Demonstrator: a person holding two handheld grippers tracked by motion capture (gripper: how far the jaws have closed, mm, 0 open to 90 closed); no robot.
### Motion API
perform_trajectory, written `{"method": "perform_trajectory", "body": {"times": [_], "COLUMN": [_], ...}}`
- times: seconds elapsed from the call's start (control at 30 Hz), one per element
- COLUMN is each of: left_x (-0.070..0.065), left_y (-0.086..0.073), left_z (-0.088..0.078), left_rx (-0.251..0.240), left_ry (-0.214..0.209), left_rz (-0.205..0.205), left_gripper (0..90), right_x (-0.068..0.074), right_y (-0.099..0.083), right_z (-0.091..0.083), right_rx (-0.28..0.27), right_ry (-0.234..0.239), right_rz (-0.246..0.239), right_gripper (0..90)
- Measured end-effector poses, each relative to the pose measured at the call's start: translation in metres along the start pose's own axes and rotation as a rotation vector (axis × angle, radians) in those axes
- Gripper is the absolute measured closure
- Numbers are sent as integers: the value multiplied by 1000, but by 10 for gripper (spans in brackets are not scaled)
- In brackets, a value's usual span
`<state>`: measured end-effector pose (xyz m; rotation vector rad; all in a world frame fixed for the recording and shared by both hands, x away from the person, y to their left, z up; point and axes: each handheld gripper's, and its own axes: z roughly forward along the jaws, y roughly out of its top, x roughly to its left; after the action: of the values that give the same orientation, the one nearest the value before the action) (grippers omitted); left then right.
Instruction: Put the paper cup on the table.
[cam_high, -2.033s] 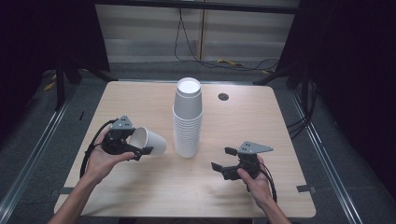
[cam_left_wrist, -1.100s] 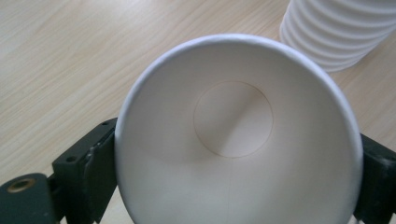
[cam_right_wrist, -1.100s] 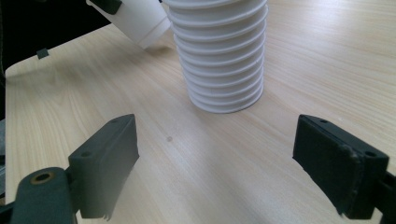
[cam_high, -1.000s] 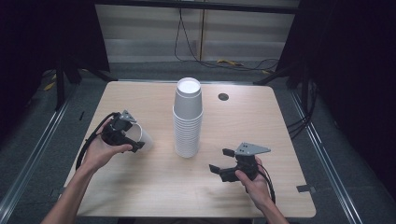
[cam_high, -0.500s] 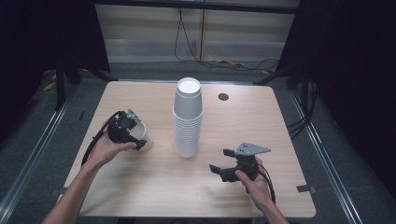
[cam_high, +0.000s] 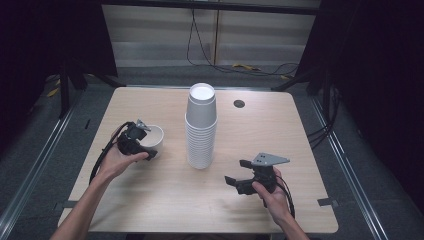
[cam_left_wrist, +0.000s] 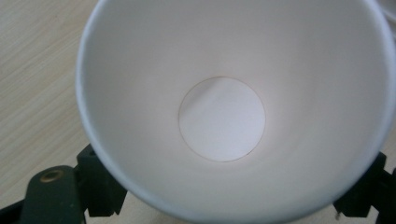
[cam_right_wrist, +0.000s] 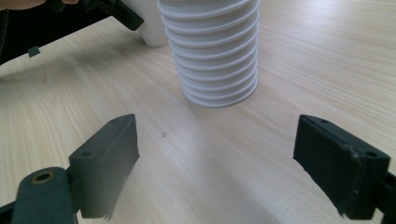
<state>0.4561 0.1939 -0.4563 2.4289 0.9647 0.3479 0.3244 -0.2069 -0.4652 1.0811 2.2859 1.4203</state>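
Observation:
A single white paper cup (cam_high: 152, 136) stands upright, mouth up, on the left part of the wooden table (cam_high: 165, 200). My left gripper (cam_high: 142, 143) reaches it from the left. In the left gripper view I look down into the cup (cam_left_wrist: 222, 119), and the black jaws stand wide on either side under its rim, so the pads are hidden. Those jaws have just been closing with the cup between them. A tall stack of white cups (cam_high: 201, 130) stands mid-table. My right gripper (cam_high: 237, 172) rests open and empty to its right front, facing the stack (cam_right_wrist: 210, 51).
A small round dark grommet (cam_high: 239, 103) sits in the tabletop behind the stack. Cables trail from both grippers toward the near edge. Dark floor and metal rails surround the table. Bare wood lies between my right gripper (cam_right_wrist: 215, 163) and the stack.
The left hand carried the tilted cup left, away from the stack, turned it upright and lowered it onto the table. The right hand and its gripper have stayed put.

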Motion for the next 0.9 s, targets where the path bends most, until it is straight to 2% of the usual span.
{"method": "perform_trajectory", "body": {"times": [0.07, 0.17, 0.2, 0.23, 0.3, 0.4, 0.5, 0.6, 0.67, 0.73, 0.9], "left_x": [1, 2, 4, 4, 7, 7, 10, 10, 9, 7, 4], "left_y": [-1, -5, -7, -10, -17, -23, -29, -36, -39, -41, -48], "left_z": [-2, -4, -5, -7, -12, -17, -19, -22, -23, -23, -26], "left_rx": [-19, -14, -29, -66, -109, -133, -142, -178, -190, -187, -204], "left_ry": [-9, -10, -16, -28, -75, -62, -70, -62, -70, -59, -109], "left_rz": [-13, -10, -10, -27, -36, -45, -55, -90, -96, -85, -115], "left_gripper": [165, 164, 166, 165, 158, 171, 191, 191, 191, 191, 191], "right_x": [0, 0, 0, 0, -1, -1, -2, -1, -2, -2, -2], "right_y": [0, 0, 0, 0, 0, 0, 0, 0, 0, 0, 0], "right_z": [0, 0, -1, -1, -2, -1, -1, -1, -1, -1, -3], "right_rx": [-1, -2, -3, -3, -4, -4, -6, -4, -1, -2, -8], "right_ry": [3, 3, 3, 2, 1, -2, -2, -4, 0, 1, -6], "right_rz": [-6, 2, 2, 2, 5, 7, 5, 7, 5, 8, 9], "right_gripper": [137, 137, 137, 137, 137, 137, 137, 137, 137, 137, 137]}}
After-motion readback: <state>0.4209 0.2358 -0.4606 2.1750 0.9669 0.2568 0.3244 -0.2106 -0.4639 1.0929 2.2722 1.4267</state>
